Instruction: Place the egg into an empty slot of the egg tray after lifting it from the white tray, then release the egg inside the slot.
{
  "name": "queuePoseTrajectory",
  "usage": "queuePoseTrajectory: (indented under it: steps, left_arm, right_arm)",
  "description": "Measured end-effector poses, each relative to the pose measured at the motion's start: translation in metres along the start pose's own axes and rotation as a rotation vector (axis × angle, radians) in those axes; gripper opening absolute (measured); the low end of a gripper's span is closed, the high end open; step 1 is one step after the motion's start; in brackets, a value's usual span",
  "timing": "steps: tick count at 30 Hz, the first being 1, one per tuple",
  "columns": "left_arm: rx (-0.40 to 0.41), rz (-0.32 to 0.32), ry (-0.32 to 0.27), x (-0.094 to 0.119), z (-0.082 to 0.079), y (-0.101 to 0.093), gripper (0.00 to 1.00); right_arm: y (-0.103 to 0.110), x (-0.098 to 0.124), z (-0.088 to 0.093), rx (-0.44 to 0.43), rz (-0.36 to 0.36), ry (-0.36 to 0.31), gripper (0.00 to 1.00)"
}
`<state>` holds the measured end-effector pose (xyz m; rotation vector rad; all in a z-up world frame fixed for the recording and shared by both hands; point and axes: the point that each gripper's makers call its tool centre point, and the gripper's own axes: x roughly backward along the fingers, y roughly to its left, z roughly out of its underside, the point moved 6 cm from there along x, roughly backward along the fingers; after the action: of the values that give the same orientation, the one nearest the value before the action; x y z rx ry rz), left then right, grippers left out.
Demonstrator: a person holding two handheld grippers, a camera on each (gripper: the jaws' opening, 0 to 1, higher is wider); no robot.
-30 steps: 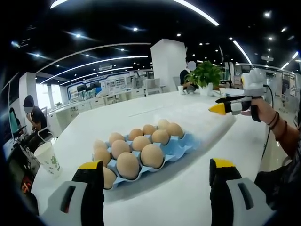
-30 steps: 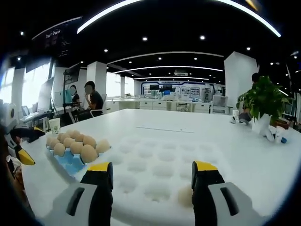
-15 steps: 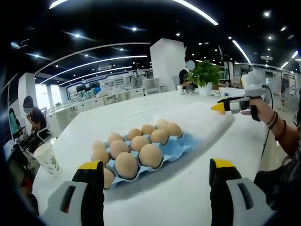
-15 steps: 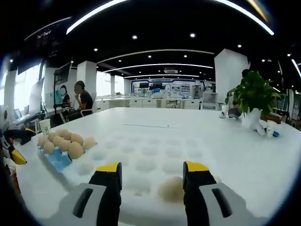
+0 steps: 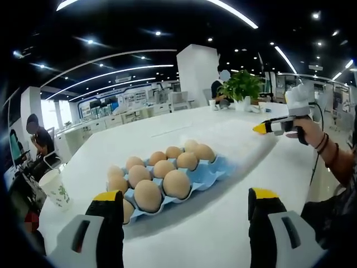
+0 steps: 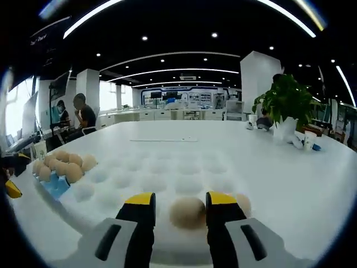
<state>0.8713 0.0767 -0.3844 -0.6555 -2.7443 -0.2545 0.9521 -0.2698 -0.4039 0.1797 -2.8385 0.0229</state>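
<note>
The egg (image 6: 187, 213) lies in a dimple at the near edge of the white tray (image 6: 167, 173), between the two jaws of the right hand-held gripper (image 6: 179, 204). The jaws stand narrow, close on either side of the shell; whether they already press on it I cannot tell. A second egg (image 6: 243, 204) sits just beside, past the right jaw.

By my judgement the egg will be light and stiff but brittle — a smooth, rounded shell that can slip out of a hard pinch or crack under one. The safest hold looks to be across its widest part, with gentle pressure and no twist on the lift.

To the left, touching the white tray's edge, is the blue egg tray (image 5: 209, 174), mostly filled with brown eggs; its empty slots are at the end nearest the white tray. The left hand-held gripper (image 5: 185, 202) hovers over the white surface (image 5: 212, 234) in front of the egg tray, jaws wide apart and holding nothing.

Further out stand a paper cup (image 5: 56, 189) and a potted plant (image 6: 284, 106). The cup has a green print, but no writing is legible — signs in the room are too small to read.
</note>
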Motion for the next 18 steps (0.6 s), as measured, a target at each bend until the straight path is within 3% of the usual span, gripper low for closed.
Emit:
queuePoseTrajectory:
  steps: [13, 18]
  left_arm:
    - [0.0, 0.004, 0.003, -0.0015, 0.0008, -0.0002, 0.94]
    - [-0.004, 0.005, 0.003, -0.001, 0.0015, 0.0003, 0.93]
  right_arm:
    - [-0.0032, -0.0046, 0.0034, 0.033, 0.044, 0.042, 0.3]
    - [-0.0047, -0.0054, 0.0035, -0.006, 0.054, 0.053, 0.3]
